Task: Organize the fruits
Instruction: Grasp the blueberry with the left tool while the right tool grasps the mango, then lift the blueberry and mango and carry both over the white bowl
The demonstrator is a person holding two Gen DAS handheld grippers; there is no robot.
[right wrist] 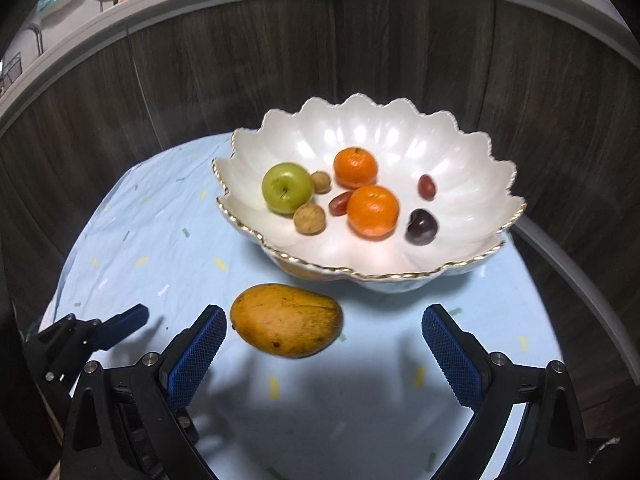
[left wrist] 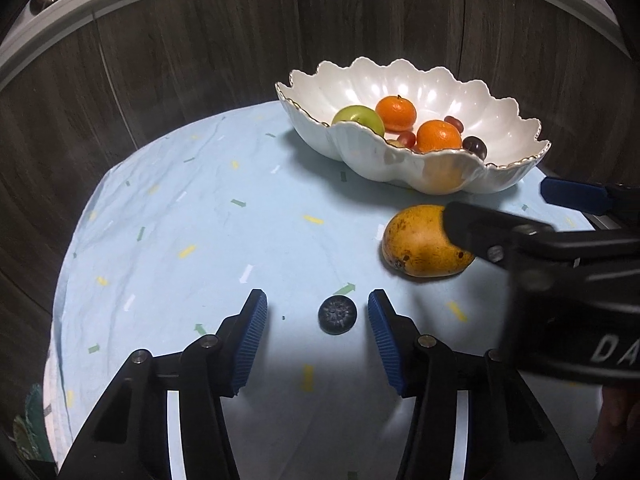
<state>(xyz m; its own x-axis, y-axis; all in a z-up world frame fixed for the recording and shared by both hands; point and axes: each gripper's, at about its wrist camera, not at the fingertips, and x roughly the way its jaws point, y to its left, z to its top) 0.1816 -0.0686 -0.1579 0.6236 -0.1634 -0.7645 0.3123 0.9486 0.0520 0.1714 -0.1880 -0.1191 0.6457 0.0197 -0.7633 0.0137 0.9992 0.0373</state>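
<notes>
With my left gripper (left wrist: 317, 312) spread around the blueberry (left wrist: 337, 315) on the blue cloth (left wrist: 200, 216), pads clear of it, I judge a centred, gentle pinch best. My right gripper (right wrist: 324, 326) stands wide, nothing held, its left pad just beside the mango (right wrist: 286, 320) lying before the scalloped bowl (right wrist: 400, 136) of fruit, so I would shift left to straddle it. Only "DA" reads on the right gripper's body.

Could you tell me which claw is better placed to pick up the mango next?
The right claw: it is open with the mango just ahead of its pads. The left claw sits around the blueberry instead.
</notes>
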